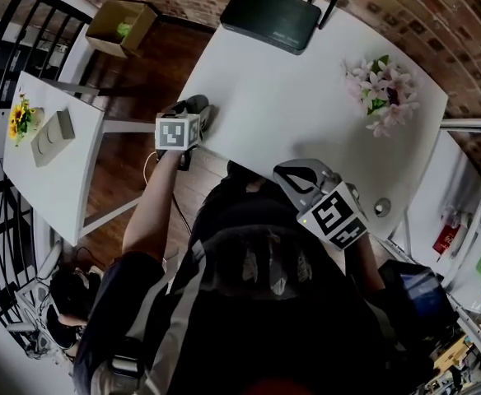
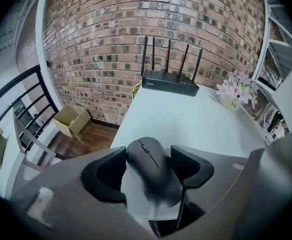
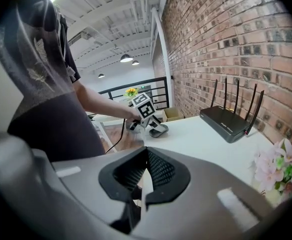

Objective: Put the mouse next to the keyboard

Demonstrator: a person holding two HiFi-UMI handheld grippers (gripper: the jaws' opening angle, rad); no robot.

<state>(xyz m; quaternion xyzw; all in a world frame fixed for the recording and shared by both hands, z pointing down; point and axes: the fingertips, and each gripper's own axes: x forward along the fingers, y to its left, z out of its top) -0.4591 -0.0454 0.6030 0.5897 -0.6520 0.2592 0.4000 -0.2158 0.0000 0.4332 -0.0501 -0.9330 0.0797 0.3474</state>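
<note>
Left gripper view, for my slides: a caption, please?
Left gripper shut on a black mouse at the white table's edge, router beyond.

the left gripper [image 2: 148, 167] hides the sides of the mouse [image 2: 146, 155], and the router [image 1: 272, 16] has its antennas cropped.

Mouse [image 2: 151, 156]: matte blk
Table [image 1: 290, 105]: plain wht
Router [image 1: 271, 19]: blk
Wall [image 2: 111, 39]: red-brn brick, pale mortar
Flowers [image 1: 385, 93]: pink/wht, grn leaves
Box [image 1: 121, 25]: tan cardboard
Left gripper [image 2: 148, 166]: grey, blk pads, b/w square markers
Floor [image 1: 166, 64]: dk brn wood
</note>
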